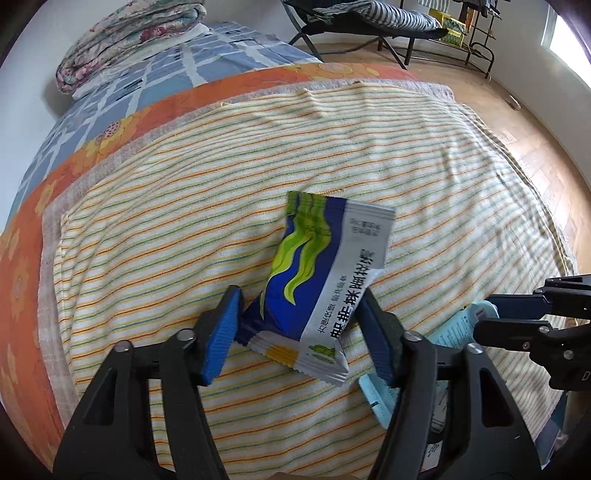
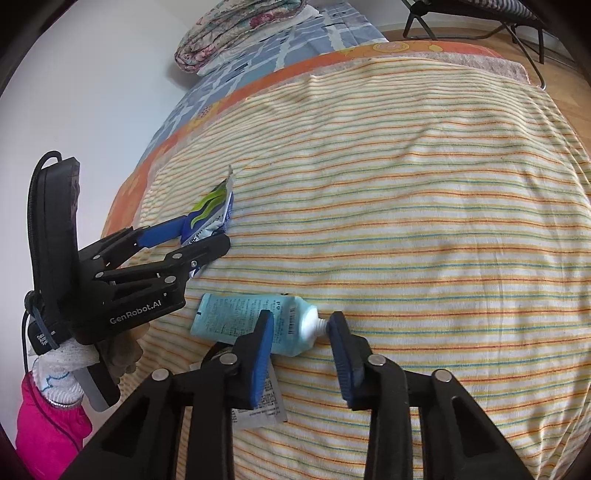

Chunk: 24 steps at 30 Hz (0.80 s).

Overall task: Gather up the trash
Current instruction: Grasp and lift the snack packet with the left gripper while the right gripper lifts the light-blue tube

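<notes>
A blue, green and white snack wrapper (image 1: 317, 280) sits between the fingers of my left gripper (image 1: 299, 325), which is shut on its lower end; the wrapper tilts up off the striped blanket (image 1: 184, 206). In the right wrist view the same wrapper (image 2: 210, 218) shows in the left gripper (image 2: 207, 240). A light blue tube (image 2: 251, 321) with a white neck lies on the blanket (image 2: 406, 221). My right gripper (image 2: 301, 347) is open, its fingers on either side of the tube's neck end. The tube also shows in the left wrist view (image 1: 458, 325).
A small flat white sachet (image 2: 258, 402) lies under my right gripper's left finger. A folded floral quilt (image 1: 125, 40) lies at the far end of the bed. A folding chair (image 1: 369, 22) stands on the wooden floor (image 1: 535, 147) to the right.
</notes>
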### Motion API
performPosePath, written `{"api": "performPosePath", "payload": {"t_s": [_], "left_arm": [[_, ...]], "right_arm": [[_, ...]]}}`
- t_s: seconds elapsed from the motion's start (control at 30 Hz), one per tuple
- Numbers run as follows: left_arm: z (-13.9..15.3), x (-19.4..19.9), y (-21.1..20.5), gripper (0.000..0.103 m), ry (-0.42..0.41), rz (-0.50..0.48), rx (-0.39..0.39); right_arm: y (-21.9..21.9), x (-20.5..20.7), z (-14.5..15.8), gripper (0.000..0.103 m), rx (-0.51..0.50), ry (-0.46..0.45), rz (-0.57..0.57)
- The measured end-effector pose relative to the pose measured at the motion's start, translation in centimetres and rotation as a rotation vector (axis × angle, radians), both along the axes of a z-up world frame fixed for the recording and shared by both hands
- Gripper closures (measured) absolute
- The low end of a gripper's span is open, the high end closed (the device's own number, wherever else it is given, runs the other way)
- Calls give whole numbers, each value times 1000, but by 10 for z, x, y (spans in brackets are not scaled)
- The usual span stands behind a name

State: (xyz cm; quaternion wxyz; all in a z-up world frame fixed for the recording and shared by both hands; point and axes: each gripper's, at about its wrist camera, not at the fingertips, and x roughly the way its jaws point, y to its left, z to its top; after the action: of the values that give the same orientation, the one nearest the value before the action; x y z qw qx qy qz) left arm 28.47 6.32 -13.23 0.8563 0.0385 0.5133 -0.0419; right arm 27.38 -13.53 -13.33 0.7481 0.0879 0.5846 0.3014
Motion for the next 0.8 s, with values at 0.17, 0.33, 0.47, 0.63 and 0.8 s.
{"api": "performPosePath", "payload": {"t_s": [0.17,0.33,0.47,0.63,0.8], "left_arm": [[2,-3,-1,50,-18,10,8],[6,-9,3,53,-25,25,1],[12,-15,7,54,-36,37,-7],[25,-28,11,54,-54,53,-15],[40,-45,16,54,-68,64,-26]], "right_arm": [[-3,0,1,83,11,-13,-11],[-5,-2,11,84,17,-54,-24],[-5,-5,27,84,18,-113,-21],[-3,-12,48,84,4,-194,-13],[-9,-20,60,84,16,-206,-22]]}}
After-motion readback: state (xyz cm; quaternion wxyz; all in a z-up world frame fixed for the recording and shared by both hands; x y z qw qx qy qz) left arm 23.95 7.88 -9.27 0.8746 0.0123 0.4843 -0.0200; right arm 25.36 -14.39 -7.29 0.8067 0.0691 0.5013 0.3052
